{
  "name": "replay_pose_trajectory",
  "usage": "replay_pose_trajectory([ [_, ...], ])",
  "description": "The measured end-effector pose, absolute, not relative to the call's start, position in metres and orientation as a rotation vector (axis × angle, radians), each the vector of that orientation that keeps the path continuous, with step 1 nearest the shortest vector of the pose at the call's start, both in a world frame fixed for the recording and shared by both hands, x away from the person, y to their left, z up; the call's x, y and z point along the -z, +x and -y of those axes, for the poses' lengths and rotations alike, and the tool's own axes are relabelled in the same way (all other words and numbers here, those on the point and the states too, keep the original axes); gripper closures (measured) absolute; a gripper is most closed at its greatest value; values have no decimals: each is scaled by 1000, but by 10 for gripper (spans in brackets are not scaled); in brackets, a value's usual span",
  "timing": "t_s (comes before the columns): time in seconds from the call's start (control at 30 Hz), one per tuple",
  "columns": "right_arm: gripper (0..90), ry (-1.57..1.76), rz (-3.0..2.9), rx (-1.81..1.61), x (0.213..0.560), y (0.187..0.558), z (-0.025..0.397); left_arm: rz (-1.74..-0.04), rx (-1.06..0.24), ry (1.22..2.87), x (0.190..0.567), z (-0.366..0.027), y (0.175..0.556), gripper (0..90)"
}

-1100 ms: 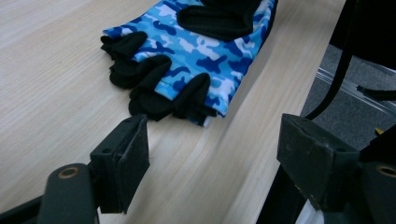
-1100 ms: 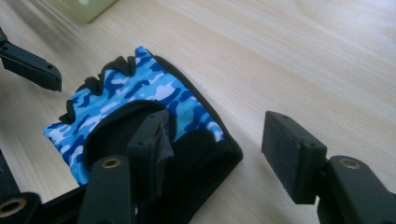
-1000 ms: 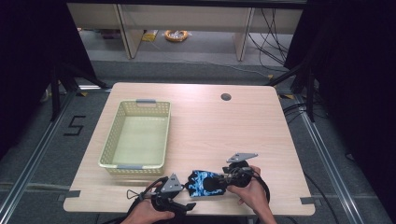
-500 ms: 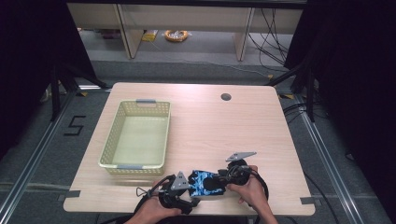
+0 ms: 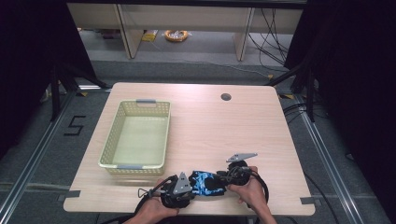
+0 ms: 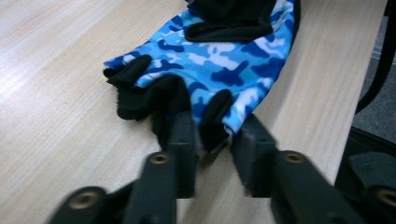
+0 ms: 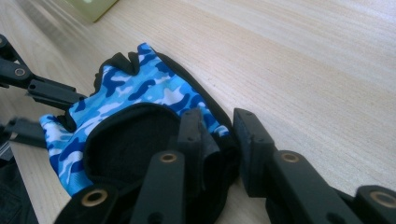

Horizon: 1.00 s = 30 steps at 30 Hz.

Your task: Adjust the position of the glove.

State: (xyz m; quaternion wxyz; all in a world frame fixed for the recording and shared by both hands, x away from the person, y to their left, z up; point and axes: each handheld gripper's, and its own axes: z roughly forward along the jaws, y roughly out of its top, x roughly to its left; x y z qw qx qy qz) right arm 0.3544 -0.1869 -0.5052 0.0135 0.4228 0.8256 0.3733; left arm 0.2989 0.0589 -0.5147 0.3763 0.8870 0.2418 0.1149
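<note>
Camouflage fabric sits between our two tools in the high view: a blue fingerless glove (image 5: 201, 183) lies at about 6 o'clock on the counter (image 5: 224, 130), close to its near edge. Our left hand-held gripper (image 5: 183, 190) meets the glove from 9 o'clock and our right hand-held gripper (image 5: 219, 179) meets it from 3 o'clock. A pale yellow basket (image 5: 136, 135) stands toward 10 o'clock from the glove, well apart from it. A small round hole (image 5: 226, 97) marks the counter at 12 o'clock.

From the left gripper view, the glove (image 6: 210, 60) lies flat on the wood ahead of us at 12 o'clock, its short black-edged finger openings pointing back at us. The left hand-held gripper (image 6: 215, 135) has its jaws partly closed with one finger stub and a bit of blue edge between them; both pads seem to touch the cloth, so we read it as grasping the glove, though blur softens the contact.

From the right gripper view, the glove (image 7: 135, 107) spreads out toward 10 o'clock, black cuff nearest us. The right hand-held gripper (image 7: 219, 133) has the cuff rim between its jaws: the left jaw presses the fabric, while a narrow gap shows beside the right jaw, so we cannot tell whether it is clenched. The left hand-held gripper (image 7: 28, 107) appears at 9 o'clock on the glove's far end.
</note>
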Motion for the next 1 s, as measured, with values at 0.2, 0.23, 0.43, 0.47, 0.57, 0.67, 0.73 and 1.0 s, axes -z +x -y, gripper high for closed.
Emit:
replay_pose_trajectory([
  [0.2,819,1309,-2557,-1172,504,352,187,-610,-308,2259,515,-57,294,812],
  [0.23,825,1298,-2571,-1166,503,351,187,-602,-304,2261,515,-57,294,818],
  [0.43,831,1287,-2541,-1193,498,346,187,-587,-295,2253,510,-56,290,826],
  [0.47,831,1286,-2543,-1208,498,346,188,-560,-305,2259,508,-56,291,827],
  [0.57,831,1285,-2514,-1253,496,345,191,-567,-298,2250,504,-56,290,831],
  [0.67,831,1278,-2498,-1272,493,344,193,-562,-296,2246,502,-57,291,831],
  [0.73,831,1265,-2505,-1290,491,343,192,-553,-286,2237,500,-59,290,832],
  [1.0,830,1261,-2476,-1289,488,340,190,-558,-276,2229,499,-63,290,832],
])
